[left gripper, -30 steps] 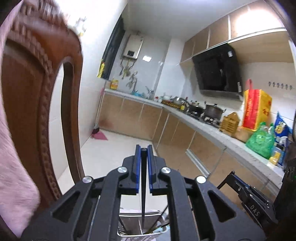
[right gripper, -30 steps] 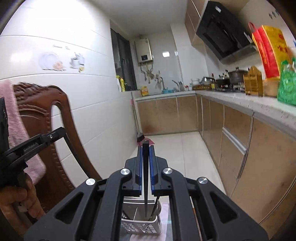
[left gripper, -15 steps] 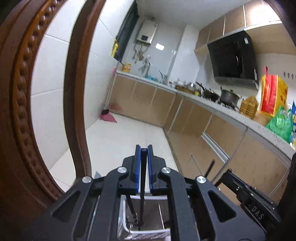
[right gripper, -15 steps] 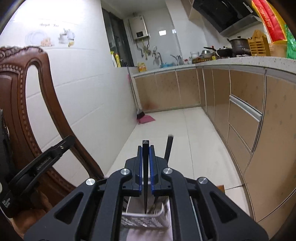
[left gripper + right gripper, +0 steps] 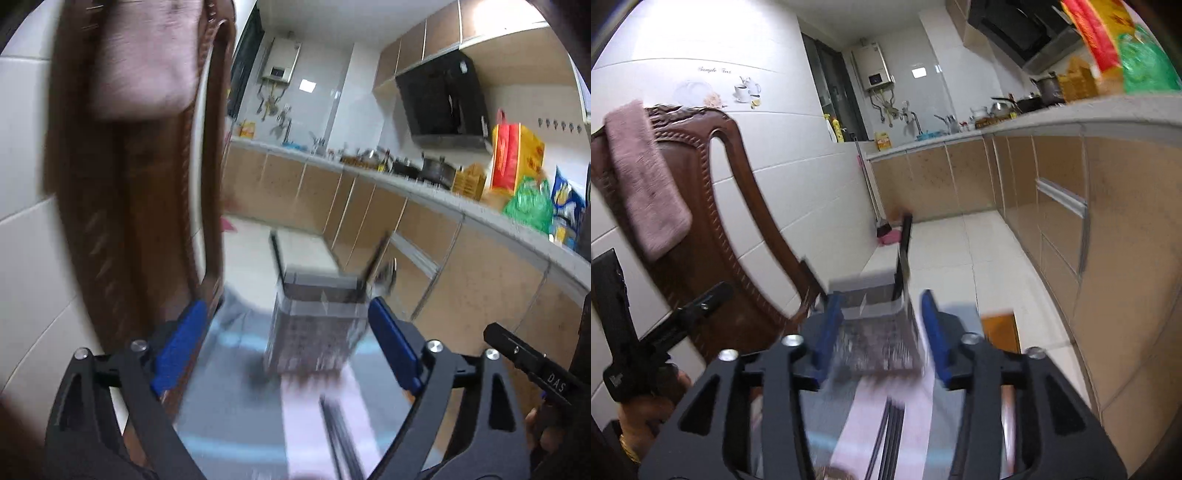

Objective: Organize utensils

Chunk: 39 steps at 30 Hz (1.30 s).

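My left gripper [image 5: 284, 343]: jaws spread wide, just been opening, nothing pressed between the blue pads; the basket [image 5: 317, 325] shows in the gap ahead of them, apart from both. My right gripper [image 5: 882, 332]: jaws parted about halfway, also just been opening, empty, framing the same basket [image 5: 875, 332]. Basket: white mesh utensil holder, blurred, standing on the table [image 5: 229, 413] beyond both sets of fingertips; dark utensil handles [image 5: 905, 251] stick up from its far side. Chopsticks [image 5: 890, 439]: dark pair lying on a pale pink mat [image 5: 871, 424] on the table, nearer me than the basket. Chair [image 5: 713, 221]: carved brown wooden back, close on the left beside the table, a pink towel [image 5: 646, 177] draped over its top rail. Kitchen counter [image 5: 461, 206]: along the right, with pots, a red bag [image 5: 513, 158] and a green bag [image 5: 528, 203]. Hand [image 5: 646, 410] on the other gripper's handle: low left in the right view.
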Tool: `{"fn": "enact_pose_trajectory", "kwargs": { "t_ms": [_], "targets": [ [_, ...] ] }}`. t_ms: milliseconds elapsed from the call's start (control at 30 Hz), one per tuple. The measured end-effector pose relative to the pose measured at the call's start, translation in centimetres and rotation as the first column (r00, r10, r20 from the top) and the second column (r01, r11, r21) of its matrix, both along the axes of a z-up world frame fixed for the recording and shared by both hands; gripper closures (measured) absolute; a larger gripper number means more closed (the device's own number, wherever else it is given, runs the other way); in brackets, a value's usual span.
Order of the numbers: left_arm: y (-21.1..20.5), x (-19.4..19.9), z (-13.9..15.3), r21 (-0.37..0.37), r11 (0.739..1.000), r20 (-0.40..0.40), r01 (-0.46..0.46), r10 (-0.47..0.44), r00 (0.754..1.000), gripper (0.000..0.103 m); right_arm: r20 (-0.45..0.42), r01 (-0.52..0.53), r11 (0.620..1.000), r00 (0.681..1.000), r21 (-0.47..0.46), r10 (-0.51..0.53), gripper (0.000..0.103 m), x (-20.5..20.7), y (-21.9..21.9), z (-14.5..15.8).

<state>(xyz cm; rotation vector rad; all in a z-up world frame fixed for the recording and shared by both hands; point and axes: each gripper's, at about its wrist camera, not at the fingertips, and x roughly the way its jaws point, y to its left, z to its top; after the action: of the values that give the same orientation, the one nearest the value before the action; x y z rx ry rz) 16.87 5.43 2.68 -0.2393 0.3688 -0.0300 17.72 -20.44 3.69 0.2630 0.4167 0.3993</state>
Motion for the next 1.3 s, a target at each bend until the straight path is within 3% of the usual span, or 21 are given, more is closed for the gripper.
{"fn": "enact_pose_trajectory", "kwargs": {
  "t_ms": [200, 300, 433, 1000, 1167, 1300],
  "targets": [
    [-1.7, -5.4, -4.7, 0.091, 0.996, -0.11, -0.005, 0.015, 0.994, 0.012, -0.075, 0.024, 0.992, 0.997, -0.123, -0.033, 0.042, -6.1, 1.6, -5.4],
    [-3.1, -6.3, -6.0, 0.129, 0.991, -0.133, 0.023, -0.006, 0.991, 0.012, -0.097, 0.003, 0.992, 0.995, -0.127, -0.016, 0.042, -7.1, 2.6, -6.4],
    [-4.9, -5.9, -6.7, 0.209, 0.976, -0.145, 0.058, -0.027, 0.989, 0.012, -0.053, -0.004, 0.989, 0.999, -0.15, -0.004, 0.042, -7.5, 3.2, -5.8],
    [-4.2, -5.9, -6.0, 0.171, 0.984, -0.14, 0.053, -0.029, 0.99, 0.012, -0.08, 0.024, 0.981, 0.996, -0.193, -0.041, 0.042, -7.3, 2.3, -7.2],
    [-3.9, -5.6, -6.0, 0.164, 0.985, -0.147, 0.054, -0.029, 0.989, 0.012, -0.115, -0.035, 0.977, 0.993, -0.21, 0.011, 0.042, -6.8, 3.6, -8.1],
    [-3.1, -5.3, -5.7, 0.144, 0.989, -0.149, 0.037, -0.015, 0.989, 0.012, -0.217, -0.15, 0.969, 0.97, -0.196, 0.107, 0.042, -5.9, 6.1, -10.5]
  ]
}}
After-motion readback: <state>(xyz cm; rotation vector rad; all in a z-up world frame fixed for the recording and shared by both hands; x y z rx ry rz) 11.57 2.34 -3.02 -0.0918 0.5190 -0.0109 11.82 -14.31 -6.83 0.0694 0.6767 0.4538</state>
